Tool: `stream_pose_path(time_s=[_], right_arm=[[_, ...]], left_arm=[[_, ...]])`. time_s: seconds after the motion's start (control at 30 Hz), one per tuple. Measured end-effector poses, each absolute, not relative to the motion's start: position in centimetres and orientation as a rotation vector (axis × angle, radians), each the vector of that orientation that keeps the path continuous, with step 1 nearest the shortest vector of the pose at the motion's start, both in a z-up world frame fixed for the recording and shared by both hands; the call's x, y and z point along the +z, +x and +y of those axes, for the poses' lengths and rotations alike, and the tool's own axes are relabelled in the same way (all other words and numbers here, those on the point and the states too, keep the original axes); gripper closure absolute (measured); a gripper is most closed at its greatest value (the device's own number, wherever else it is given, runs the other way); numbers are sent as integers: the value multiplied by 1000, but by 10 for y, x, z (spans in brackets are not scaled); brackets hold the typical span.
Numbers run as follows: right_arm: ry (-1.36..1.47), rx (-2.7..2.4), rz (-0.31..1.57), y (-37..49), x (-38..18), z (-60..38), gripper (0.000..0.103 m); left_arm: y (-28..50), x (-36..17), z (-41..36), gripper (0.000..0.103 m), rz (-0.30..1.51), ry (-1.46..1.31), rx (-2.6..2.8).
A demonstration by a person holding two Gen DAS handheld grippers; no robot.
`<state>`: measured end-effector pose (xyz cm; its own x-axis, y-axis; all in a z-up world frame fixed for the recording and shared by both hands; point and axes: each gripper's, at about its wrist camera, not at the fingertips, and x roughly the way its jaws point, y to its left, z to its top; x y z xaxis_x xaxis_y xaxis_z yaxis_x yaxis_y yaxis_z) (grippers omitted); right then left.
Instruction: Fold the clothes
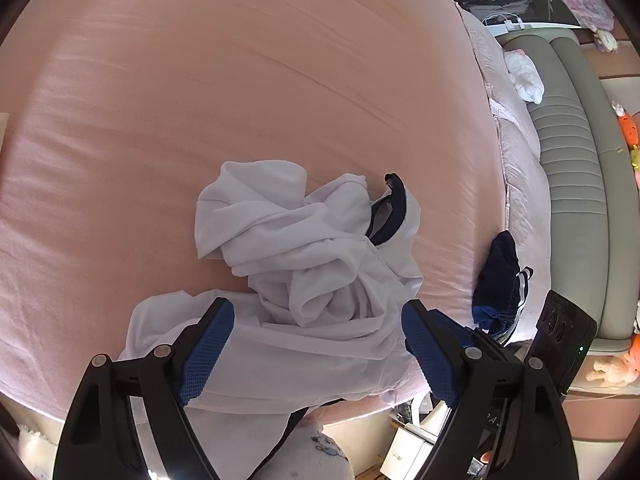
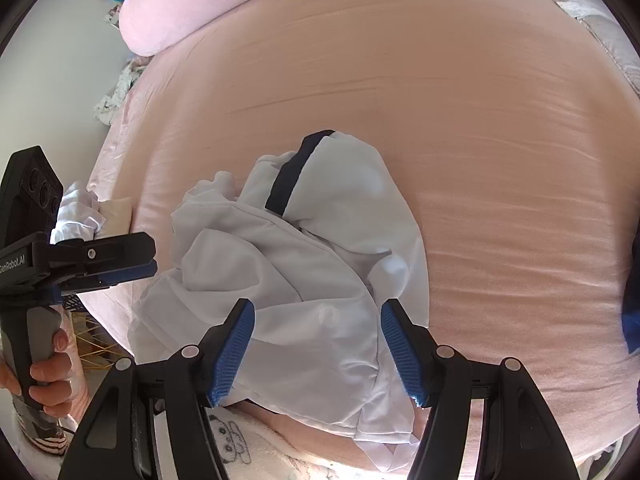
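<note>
white shirt (image 1: 316, 264) crumpled on pink bed (image 1: 240, 80) | left hand-held gripper (image 1: 318, 354) released, marked "GenRobot.AI" | right hand-held gripper (image 2: 318, 354) released, over shirt

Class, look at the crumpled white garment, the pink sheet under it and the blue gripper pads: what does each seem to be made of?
White garment: thin, matte woven or knit fabric, likely cotton or polyester; it bunches in soft folds, with dark trim.
Pink sheet: smooth cloth with a slight sheen and fine wrinkles.
Blue pads: probably rubber or soft plastic, with a ridged grip texture.
</note>
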<state>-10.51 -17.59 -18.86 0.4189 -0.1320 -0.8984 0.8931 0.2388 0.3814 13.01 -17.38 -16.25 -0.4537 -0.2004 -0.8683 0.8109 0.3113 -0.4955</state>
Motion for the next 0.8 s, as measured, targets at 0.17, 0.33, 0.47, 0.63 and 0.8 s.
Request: stream_pose_path(time_s=[0.17,0.33,0.47,0.63,0.8], right_arm=[[1116,-843,872,-117,-194,-172,38],[1163,-857,849,-134,-204,-165,38],[1227,-866,835,-147,-214,-156,38],[1290,-852,813,-158,-222,-145,38],[1314,-874,800,-163,-221,-141,38]], left_arm=[[120,-174,-190,17,1632,592,-1317],[111,-193,-196,17,1655,593,-1314],[110,-208,-193,18,1694,493,-1315],[113,-213,-186,41,1692,409,-1291],[119,-212,-182,81,1690,384,-1291]])
